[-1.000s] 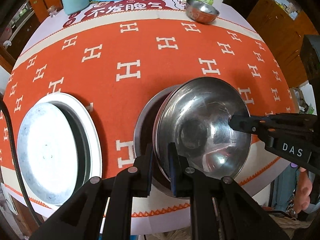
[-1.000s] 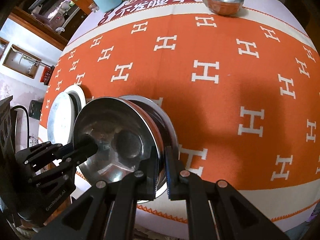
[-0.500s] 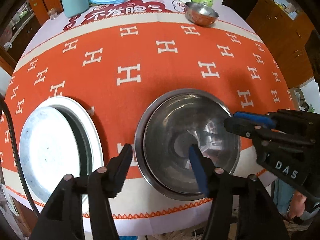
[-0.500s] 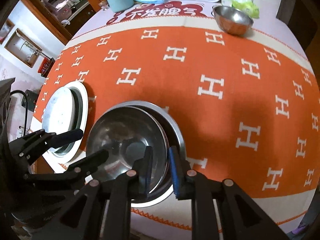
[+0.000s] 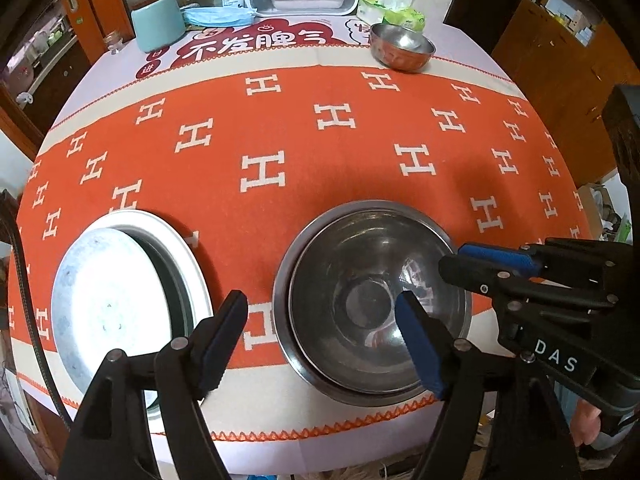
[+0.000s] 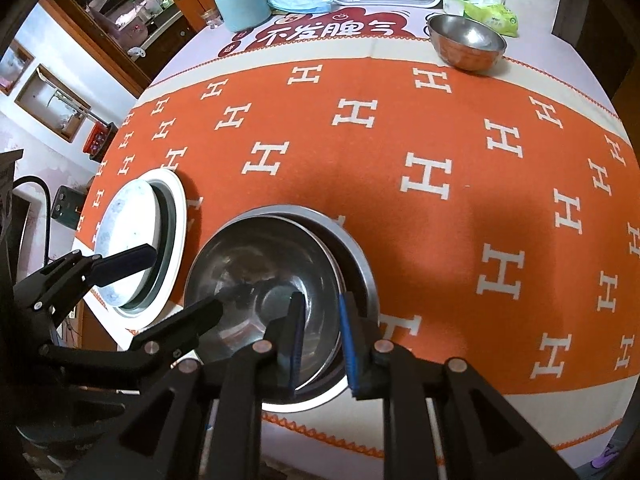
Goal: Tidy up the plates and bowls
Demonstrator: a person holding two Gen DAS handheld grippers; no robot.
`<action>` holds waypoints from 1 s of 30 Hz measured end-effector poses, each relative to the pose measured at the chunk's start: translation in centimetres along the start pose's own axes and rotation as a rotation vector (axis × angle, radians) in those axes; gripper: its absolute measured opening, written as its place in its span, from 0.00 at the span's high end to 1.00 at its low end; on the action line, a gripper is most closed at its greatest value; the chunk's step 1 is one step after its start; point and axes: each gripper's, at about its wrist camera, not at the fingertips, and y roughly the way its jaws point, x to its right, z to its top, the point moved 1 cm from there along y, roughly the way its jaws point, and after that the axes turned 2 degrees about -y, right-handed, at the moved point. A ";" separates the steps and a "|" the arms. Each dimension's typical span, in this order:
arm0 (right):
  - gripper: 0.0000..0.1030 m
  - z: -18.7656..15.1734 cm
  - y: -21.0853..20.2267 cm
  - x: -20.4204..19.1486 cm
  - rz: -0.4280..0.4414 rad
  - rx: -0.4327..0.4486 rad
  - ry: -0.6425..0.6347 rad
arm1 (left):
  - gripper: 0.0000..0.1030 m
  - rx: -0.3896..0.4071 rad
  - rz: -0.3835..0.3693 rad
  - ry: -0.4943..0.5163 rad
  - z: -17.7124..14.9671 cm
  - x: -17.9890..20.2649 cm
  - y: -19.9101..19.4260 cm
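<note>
1. Two steel bowls sit nested at the near edge of the table: I see the inner bowl lying inside the wider outer bowl, a little off-centre.
2. My left gripper hangs over the nested pair's left rim with its jaws opening; they straddle the rim and neither pad presses on it, so the bowl is released.
3. My right gripper stands slightly parted over the right rim; the rim runs between the blue pads, with no pad visibly pressing on it.
4. A white plate stack lies just left of the bowls, near the table's near-left edge.
5. One small steel bowl stands at the far edge, on the orange cloth.
</note>
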 end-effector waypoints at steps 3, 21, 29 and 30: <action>0.83 0.1 -0.2 0.2 0.014 0.007 0.012 | 0.27 0.011 0.007 0.002 0.2 0.1 -0.3; 0.83 2.0 -1.5 3.4 0.044 0.059 0.100 | 0.19 0.132 0.043 0.065 6.3 0.7 -3.9; 0.83 3.5 -2.1 5.6 0.026 0.085 0.133 | 0.19 0.170 0.082 0.122 10.8 1.5 -4.2; 0.83 3.7 -2.2 5.9 0.025 0.088 0.141 | 0.19 0.176 0.084 0.126 11.3 1.6 -4.3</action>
